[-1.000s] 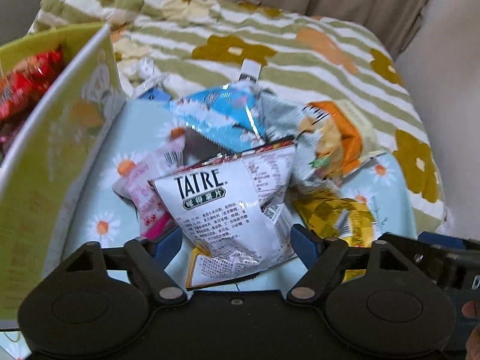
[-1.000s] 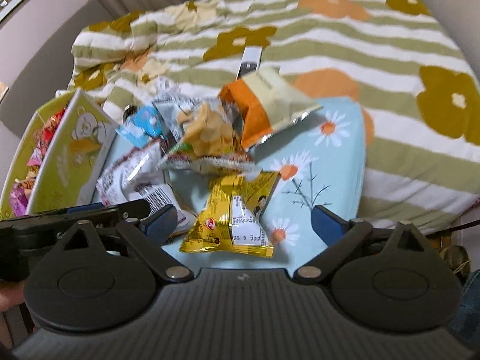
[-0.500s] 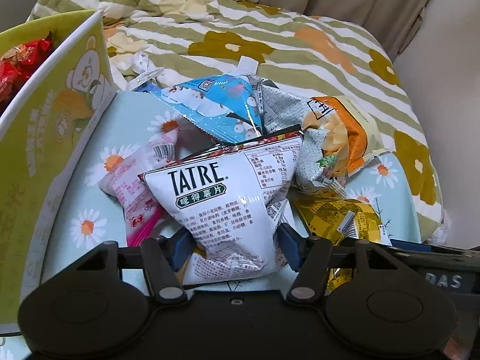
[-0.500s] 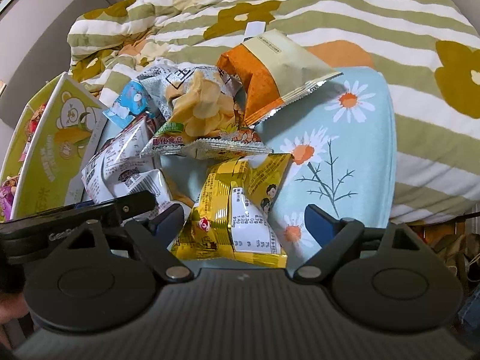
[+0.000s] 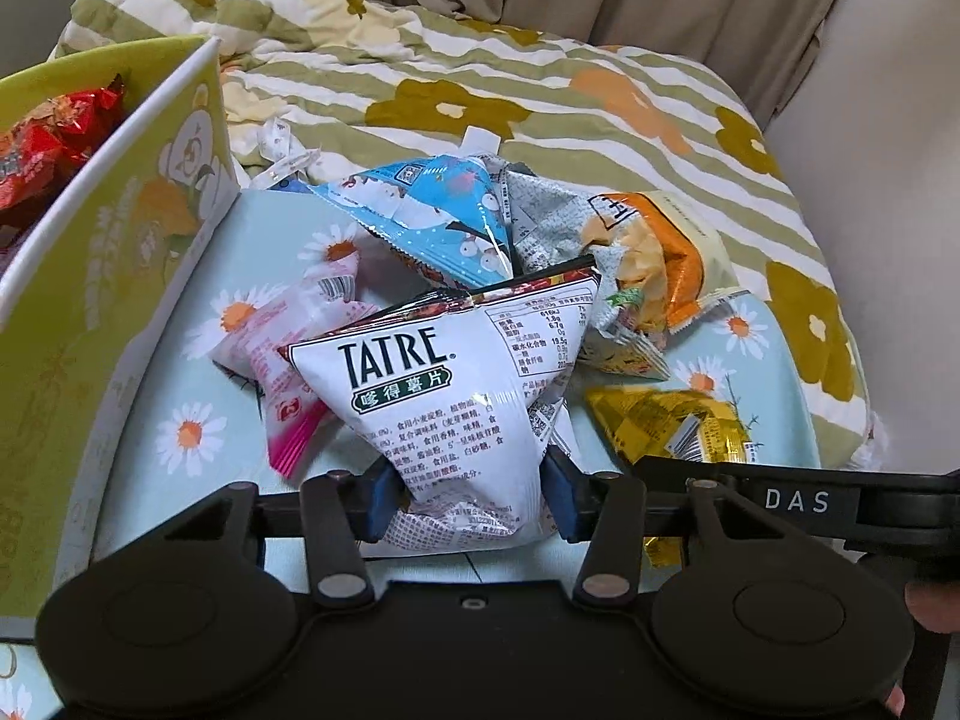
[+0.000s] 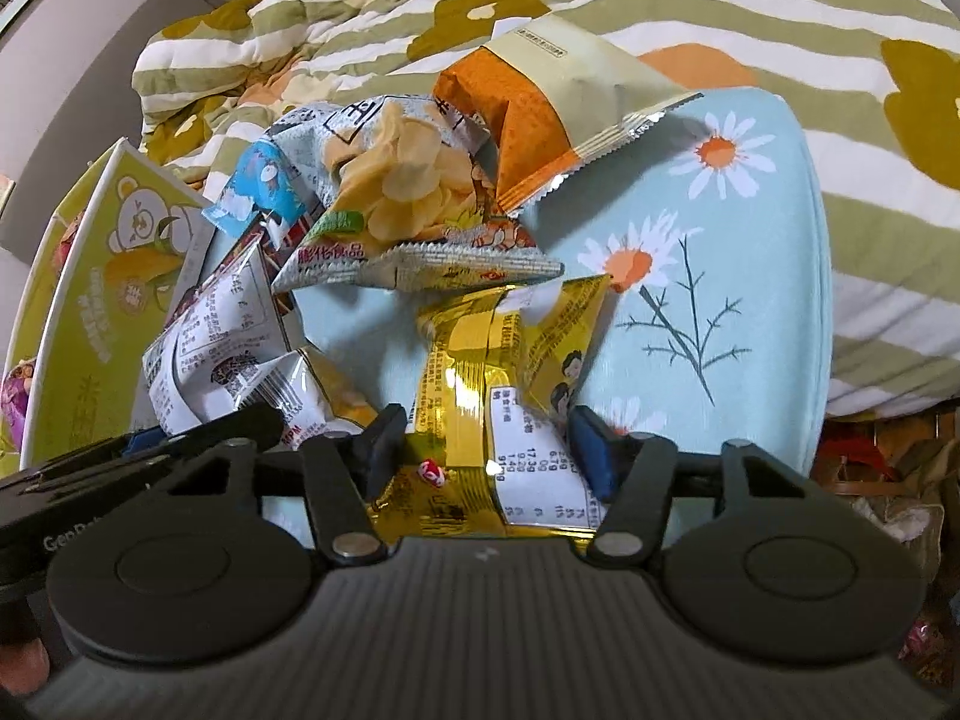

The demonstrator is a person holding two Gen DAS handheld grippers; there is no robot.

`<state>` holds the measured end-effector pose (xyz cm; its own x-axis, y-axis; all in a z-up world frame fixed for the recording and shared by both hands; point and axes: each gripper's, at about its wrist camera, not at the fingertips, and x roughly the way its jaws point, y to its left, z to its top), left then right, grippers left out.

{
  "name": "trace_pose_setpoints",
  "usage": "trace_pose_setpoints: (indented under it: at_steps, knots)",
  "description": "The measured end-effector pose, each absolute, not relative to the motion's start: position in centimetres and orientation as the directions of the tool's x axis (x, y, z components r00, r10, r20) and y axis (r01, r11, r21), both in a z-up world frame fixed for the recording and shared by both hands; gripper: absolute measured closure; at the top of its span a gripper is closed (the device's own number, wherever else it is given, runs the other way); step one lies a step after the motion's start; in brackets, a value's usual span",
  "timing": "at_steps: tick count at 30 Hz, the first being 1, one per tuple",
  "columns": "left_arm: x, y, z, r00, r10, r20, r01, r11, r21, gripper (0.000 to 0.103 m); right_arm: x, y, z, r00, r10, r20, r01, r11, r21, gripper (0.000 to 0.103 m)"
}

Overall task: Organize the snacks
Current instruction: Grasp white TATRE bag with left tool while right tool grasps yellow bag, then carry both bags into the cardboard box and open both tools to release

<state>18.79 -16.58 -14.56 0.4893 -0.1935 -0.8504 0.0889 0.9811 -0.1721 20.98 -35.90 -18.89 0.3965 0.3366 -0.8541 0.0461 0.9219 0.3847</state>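
A pile of snack bags lies on a light blue daisy-print pad (image 5: 198, 420) on the bed. My left gripper (image 5: 471, 495) is shut on the bottom of a white TATRE chip bag (image 5: 456, 384), both pads pressing its sides. My right gripper (image 6: 486, 456) has closed in around a gold foil bag (image 6: 510, 384), its pads touching the bag's lower sides. Behind lie a blue bag (image 5: 444, 222), a pink packet (image 5: 288, 348), a yellow chip bag (image 6: 408, 180) and an orange and cream bag (image 6: 540, 102). The gold bag also shows in the left wrist view (image 5: 666, 420).
A green cardboard box (image 5: 102, 276) with red snacks (image 5: 42, 150) inside stands at the left of the pad; it also shows in the right wrist view (image 6: 102, 312). A striped flower quilt (image 5: 480, 90) covers the bed behind. The bed edge drops off at right (image 6: 888, 420).
Both grippers moved forward and closed in: the left one onto the TATRE bag, the right one around the gold bag.
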Motion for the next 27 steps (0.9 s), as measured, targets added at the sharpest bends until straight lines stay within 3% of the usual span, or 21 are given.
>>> trace_pose_setpoints:
  at_steps: [8, 12, 13, 14, 22, 24, 25, 27]
  knots:
    - [15.9, -15.6, -11.5, 0.541, -0.226, -0.810, 0.125, 0.974, -0.189, 0.050, 18.1, -36.1, -15.9, 0.466, 0.315, -0.827, 0.033, 0.928, 0.372, 0.044]
    - [14.1, -14.3, -9.1, 0.581, -0.244, -0.777, 0.144, 0.970, -0.197, 0.050, 16.4, -35.8, -13.8, 0.499, 0.319, -0.806, 0.027, 0.924, 0.382, 0.068]
    - [13.7, -13.9, -8.5, 0.589, -0.248, -0.769, 0.146, 0.969, -0.200, 0.050, 15.9, -35.6, -13.3, 0.509, 0.311, -0.803, 0.028, 0.926, 0.376, 0.069]
    - [13.2, -13.4, -8.0, 0.598, -0.254, -0.760, 0.150, 0.967, -0.205, 0.050, 15.4, -35.2, -12.9, 0.518, 0.305, -0.799, 0.027, 0.928, 0.372, 0.087]
    - [10.2, -9.7, -4.7, 0.636, -0.301, -0.711, 0.192, 0.953, -0.232, 0.050, 12.4, -33.3, -11.3, 0.559, 0.245, -0.792, 0.083, 0.934, 0.348, 0.088]
    - [9.7, -8.7, -4.0, 0.641, -0.305, -0.705, 0.200, 0.952, -0.230, 0.050, 12.0, -33.0, -11.1, 0.565, 0.209, -0.798, 0.094, 0.945, 0.314, 0.078]
    - [9.5, -8.1, -3.7, 0.642, -0.305, -0.704, 0.202, 0.952, -0.228, 0.050, 12.0, -32.8, -11.1, 0.570, 0.199, -0.797, 0.089, 0.950, 0.300, 0.068]
    - [9.3, -7.1, -3.4, 0.648, -0.302, -0.700, 0.198, 0.953, -0.229, 0.050, 12.1, -32.7, -11.2, 0.589, 0.169, -0.790, 0.079, 0.961, 0.265, 0.000]
